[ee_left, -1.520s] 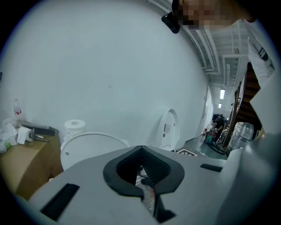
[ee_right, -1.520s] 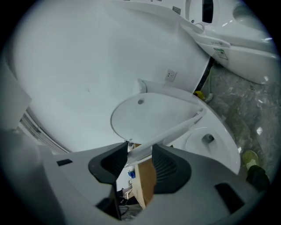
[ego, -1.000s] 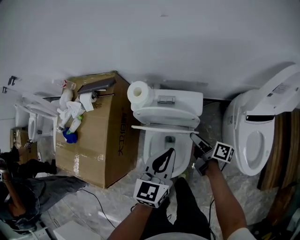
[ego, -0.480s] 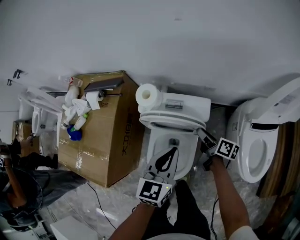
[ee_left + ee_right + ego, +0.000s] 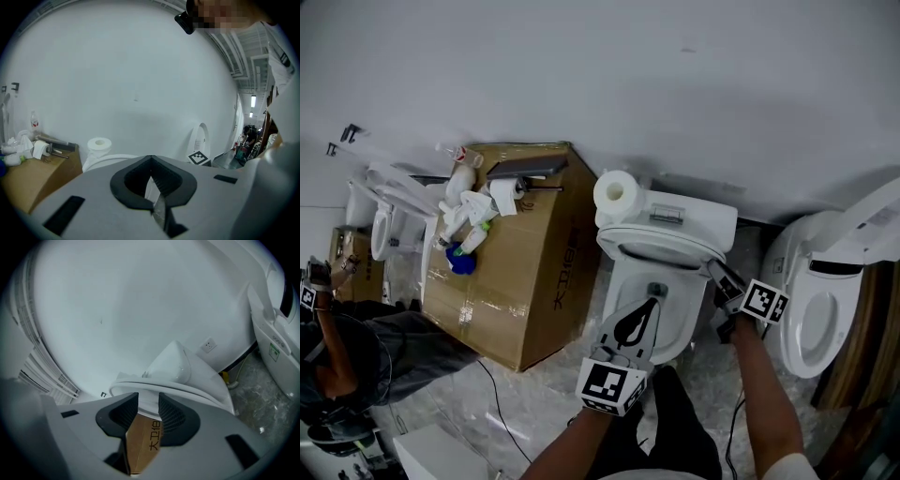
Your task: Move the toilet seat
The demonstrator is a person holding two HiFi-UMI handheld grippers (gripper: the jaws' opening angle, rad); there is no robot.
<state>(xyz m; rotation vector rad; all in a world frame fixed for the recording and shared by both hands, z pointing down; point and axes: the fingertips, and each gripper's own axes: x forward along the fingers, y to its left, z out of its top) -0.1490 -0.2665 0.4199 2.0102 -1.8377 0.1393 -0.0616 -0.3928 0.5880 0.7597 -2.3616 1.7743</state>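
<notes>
The white toilet [image 5: 661, 309] stands in the middle of the head view, its seat [image 5: 661, 246] lying as a ring under the tank [image 5: 689, 217]. My right gripper [image 5: 713, 267] is at the seat's right edge. In the right gripper view the seat [image 5: 187, 392] runs across ahead, its rim sits between the tips of my right gripper [image 5: 149, 404], and the jaws are closing without pressing on it. My left gripper [image 5: 645, 305] hovers over the bowl, shut and empty. The left gripper view shows my left gripper [image 5: 151, 176] with the seat [image 5: 108, 159] beyond it.
A toilet roll [image 5: 617, 193] sits on the tank's left corner. A cardboard box [image 5: 525, 281] with bottles and rags on top stands close on the left. A second toilet [image 5: 825, 309] with its lid up stands to the right. A person [image 5: 337, 356] crouches at far left.
The right gripper has moved up from beside the bowl to the seat's right edge. The left gripper has stayed over the bowl. The head camera has shifted, so the scene sits further right.
</notes>
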